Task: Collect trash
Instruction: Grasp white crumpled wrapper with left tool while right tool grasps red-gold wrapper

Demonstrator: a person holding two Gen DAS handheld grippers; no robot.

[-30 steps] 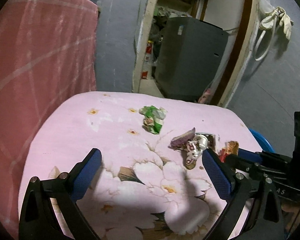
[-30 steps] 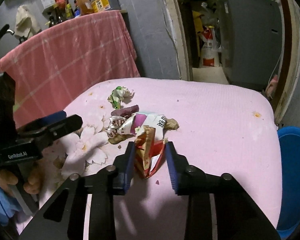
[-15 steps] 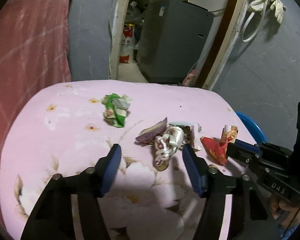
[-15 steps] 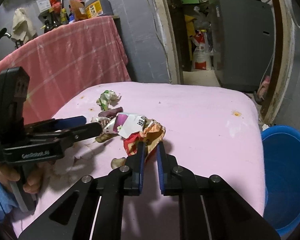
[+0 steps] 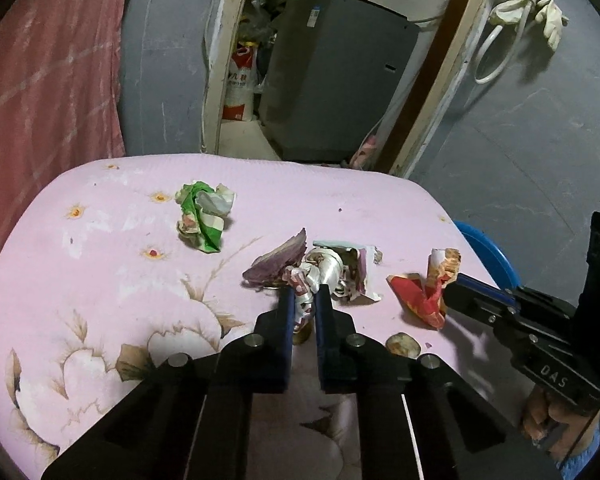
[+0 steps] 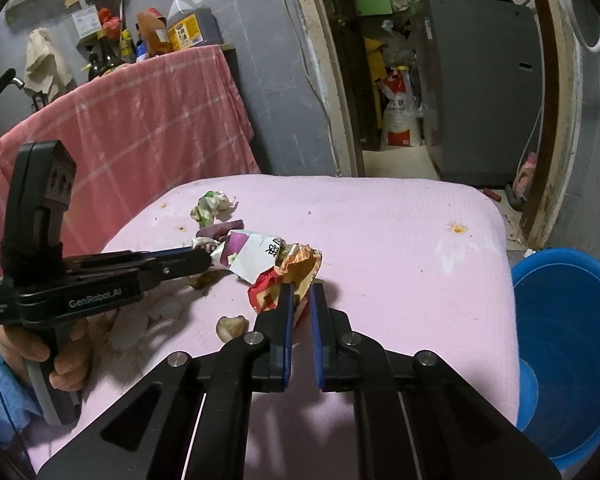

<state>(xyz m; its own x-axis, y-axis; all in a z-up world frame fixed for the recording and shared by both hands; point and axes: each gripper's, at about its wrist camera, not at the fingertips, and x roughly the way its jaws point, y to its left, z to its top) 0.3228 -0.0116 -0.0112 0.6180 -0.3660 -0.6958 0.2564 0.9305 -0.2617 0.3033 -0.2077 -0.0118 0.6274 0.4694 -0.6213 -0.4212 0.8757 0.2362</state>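
Observation:
On the pink flowered tablecloth point(image 5: 100, 272) lies a heap of trash. My left gripper point(image 5: 302, 298) is closing tight on a crumpled silver-and-red wrapper point(image 5: 324, 272), and its pads press on it. Beside that lie a purple scrap point(image 5: 280, 260) and a torn white-and-purple packet point(image 6: 252, 254). My right gripper point(image 6: 299, 294) is shut on a red-and-orange wrapper point(image 6: 290, 274), seen from the other side as the red-and-orange wrapper point(image 5: 418, 300). A crumpled green wrapper point(image 5: 204, 216) lies apart at the far left. A small brown scrap point(image 6: 230, 326) lies near both grippers.
A blue bucket point(image 6: 560, 340) stands on the floor past the table's right edge. A pink checked cloth point(image 6: 140, 128) hangs over a counter with bottles at the left. Behind the table an open doorway shows a grey appliance point(image 5: 332, 80) and sacks.
My left gripper moved forward over the heap and went from wide open to closed on the silver wrapper. The right gripper closed fully on the red-and-orange wrapper and lifted it slightly.

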